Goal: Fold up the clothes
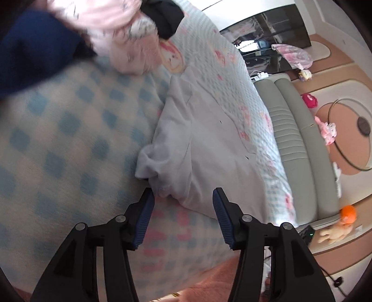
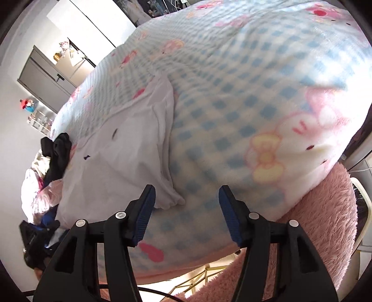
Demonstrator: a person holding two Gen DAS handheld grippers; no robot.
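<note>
Bed (image 1: 58,144) was covered by blue-checked cartoon blanket (image 2: 244,97); pale lavender-white garment (image 1: 200,148) lay flat on it, with a heap of pink clothes (image 1: 130,46), black item (image 1: 162,14) and dark blue fabric (image 1: 30,51) at one end

Motion blur smears the checked blanket (image 1: 65,139) across the left half of your left wrist view, and the pink garment (image 1: 130,53) and dark blue cloth (image 1: 30,58) run off the top edge. The white garment (image 2: 121,148) has its lower edge hidden behind your right tongs (image 2: 187,197). Items on the far shelf (image 2: 39,118) are too small to identify. The dark bundle (image 2: 34,241) at left may be clothing.
</note>
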